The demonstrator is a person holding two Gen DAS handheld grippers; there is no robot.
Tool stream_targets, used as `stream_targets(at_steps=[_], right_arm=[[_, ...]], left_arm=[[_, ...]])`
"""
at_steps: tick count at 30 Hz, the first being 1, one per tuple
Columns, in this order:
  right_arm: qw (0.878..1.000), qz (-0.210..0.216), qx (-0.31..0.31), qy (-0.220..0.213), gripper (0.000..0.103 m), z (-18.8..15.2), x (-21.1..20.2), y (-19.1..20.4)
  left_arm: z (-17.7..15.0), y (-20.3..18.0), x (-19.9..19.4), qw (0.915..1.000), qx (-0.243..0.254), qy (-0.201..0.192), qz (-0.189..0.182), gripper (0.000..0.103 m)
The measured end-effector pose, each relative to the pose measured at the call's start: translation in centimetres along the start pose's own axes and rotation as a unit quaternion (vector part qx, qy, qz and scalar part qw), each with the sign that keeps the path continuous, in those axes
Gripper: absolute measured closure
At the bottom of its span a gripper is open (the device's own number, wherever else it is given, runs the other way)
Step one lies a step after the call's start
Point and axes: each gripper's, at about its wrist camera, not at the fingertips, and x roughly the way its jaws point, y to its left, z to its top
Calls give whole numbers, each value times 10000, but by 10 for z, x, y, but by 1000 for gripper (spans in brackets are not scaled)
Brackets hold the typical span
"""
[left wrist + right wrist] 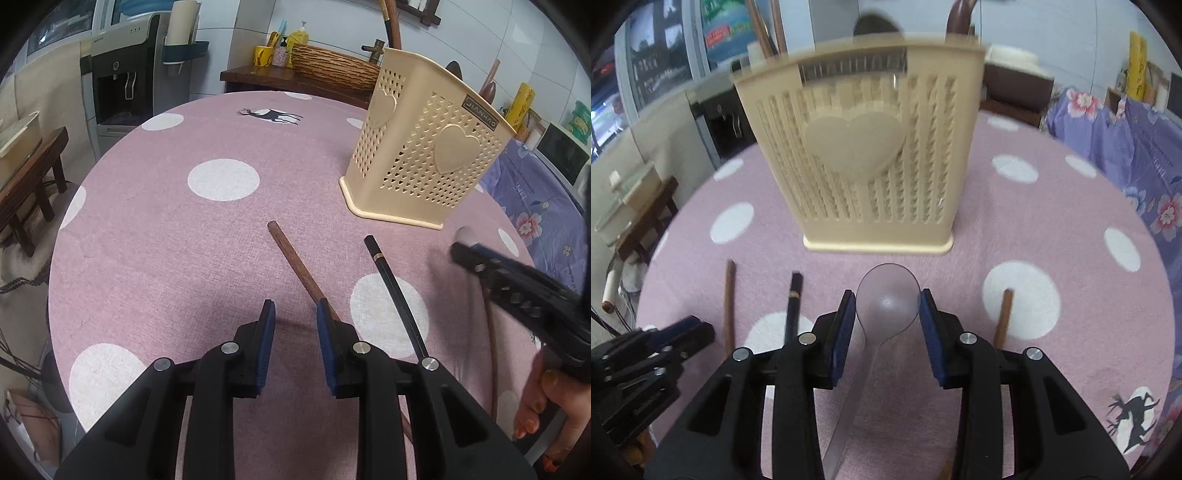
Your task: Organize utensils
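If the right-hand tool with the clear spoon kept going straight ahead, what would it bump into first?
Most likely the cream utensil holder, which stands dead ahead of the right tool and its clear plastic spoon; how far is hard to judge.

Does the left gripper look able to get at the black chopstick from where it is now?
Probably yes. The left gripper is open with nothing between its pads, and the black chopstick lies bare on the tablecloth just beside it; only the brown chopstick lies between them.

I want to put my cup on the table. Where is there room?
Room: the wide dotted cloth left of the brown chopstick, and right of the holder. Crowded: in front of the holder, with chopsticks, clear spoon and both grippers.
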Motion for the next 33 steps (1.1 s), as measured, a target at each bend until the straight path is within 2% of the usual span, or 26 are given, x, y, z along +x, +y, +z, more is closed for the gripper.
stream_targets(at_steps=[5, 10, 11, 12, 15, 18, 22, 24, 27, 29, 33], right_arm=[[9961, -82, -85, -874, 67, 7, -50, -6], [9889, -129, -257, -1458, 67, 4, -84, -7], [9878, -119, -286, -1528, 80, 4, -89, -8], [9873, -95, -321, -1556, 84, 3, -91, -8], [9867, -1, -324, -1592, 85, 0, -96, -11], [9882, 78, -283, -1504, 90, -4, -91, -16], [9896, 202, -204, -1411, 91, -7, -83, -23], [9912, 257, -131, -1289, 91, -7, -77, -29], [9927, 381, 82, -1141, 80, -8, -69, -41], [9937, 266, 140, -1080, 68, -10, -64, -47], [9961, 23, 436, -765, 65, -14, -50, -70]], left_arm=[[13, -6, 10, 10000, -33, 58, 27, 79], [22, -15, 24, 9995, 23, 137, 282, 79], [24, -18, 26, 9993, 49, 144, 338, 79], [25, -20, 27, 9992, 63, 153, 367, 79], [27, -28, 31, 9985, 154, 172, 489, 79], [27, -35, 33, 9978, 250, 159, 596, 79], [29, -38, 35, 9968, 325, 161, 711, 92], [30, -39, 36, 9967, 349, 171, 713, 93], [31, -44, 39, 9961, 456, 179, 729, 94], [30, -48, 40, 9954, 553, 167, 763, 95], [29, -47, 40, 9955, 587, 144, 728, 95]])
